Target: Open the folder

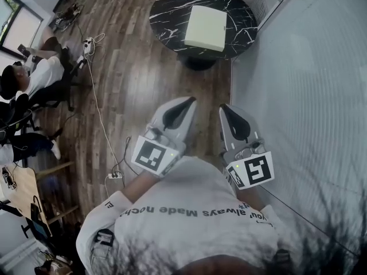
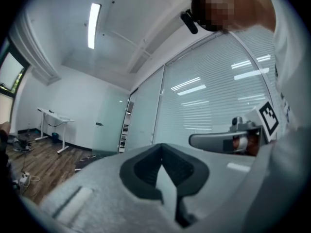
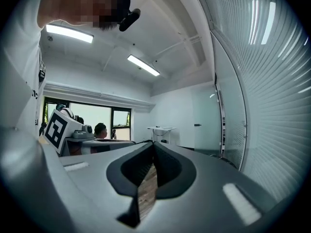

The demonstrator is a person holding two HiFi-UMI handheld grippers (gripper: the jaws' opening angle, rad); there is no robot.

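folder (image 1: pixel 206 28): pale flat square, up top
desk (image 1: pixel 166 13): round, black veined marble
left gripper (image 1: pixel 184 103): jaws together, empty
right gripper (image 1: pixel 225 107): same deal

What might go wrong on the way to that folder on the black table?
The white cable trailing across the floor could trip the person. The right gripper is close to the glass wall and might bump it. Its fingers are shut, so they could just push the folder.
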